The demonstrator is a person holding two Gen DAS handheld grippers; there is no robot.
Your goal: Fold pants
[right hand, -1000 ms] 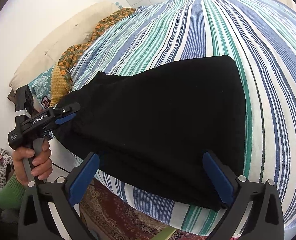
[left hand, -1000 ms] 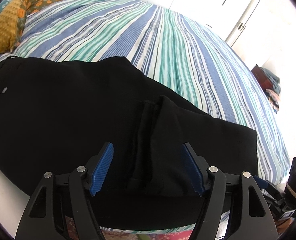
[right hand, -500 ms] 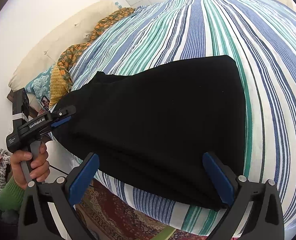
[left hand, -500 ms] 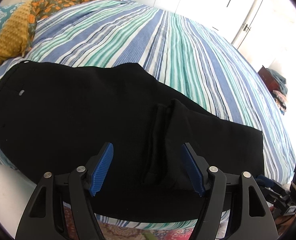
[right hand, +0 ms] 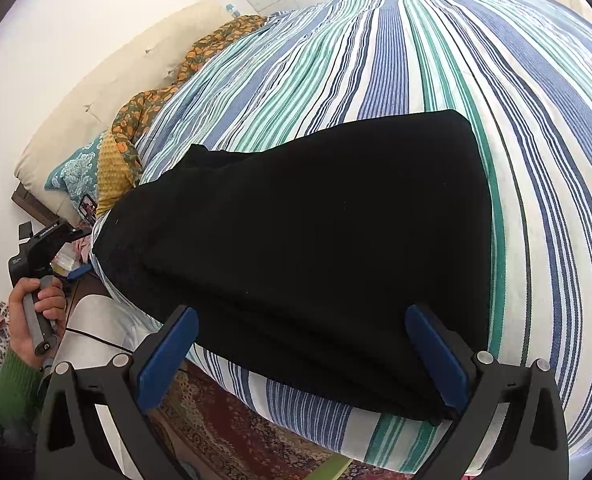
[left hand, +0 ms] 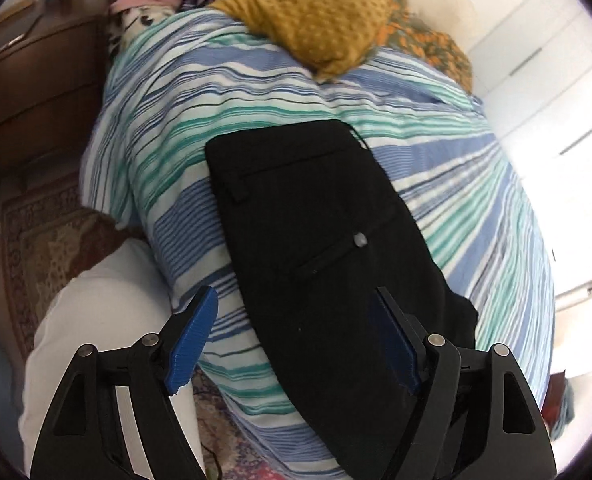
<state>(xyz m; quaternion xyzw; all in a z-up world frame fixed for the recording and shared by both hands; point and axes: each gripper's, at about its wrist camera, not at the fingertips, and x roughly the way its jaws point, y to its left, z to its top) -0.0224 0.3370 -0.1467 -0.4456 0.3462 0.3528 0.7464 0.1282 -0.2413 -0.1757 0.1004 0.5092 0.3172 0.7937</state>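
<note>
The black pants [left hand: 319,248] lie folded lengthwise on the striped bed [left hand: 184,128], near its front edge; the waistband end with a back pocket button [left hand: 360,239] faces the left wrist view. My left gripper [left hand: 296,344] is open and empty, hovering over the waist end. In the right wrist view the pants [right hand: 315,248] stretch across the bed edge, and my right gripper [right hand: 303,352] is open and empty just in front of the leg end. The left gripper [right hand: 46,248] shows there at far left, held in a hand.
A mustard pillow [left hand: 327,28] and patterned pillows lie at the bed's head. A brown dresser [left hand: 28,80] stands beside the bed. A patterned rug [right hand: 232,432] covers the floor below the bed edge. White wardrobe doors [left hand: 555,92] stand behind.
My left gripper has swung left and turned, now looking along the pants from the waist end instead of across the crotch fold. The right gripper has barely moved.
</note>
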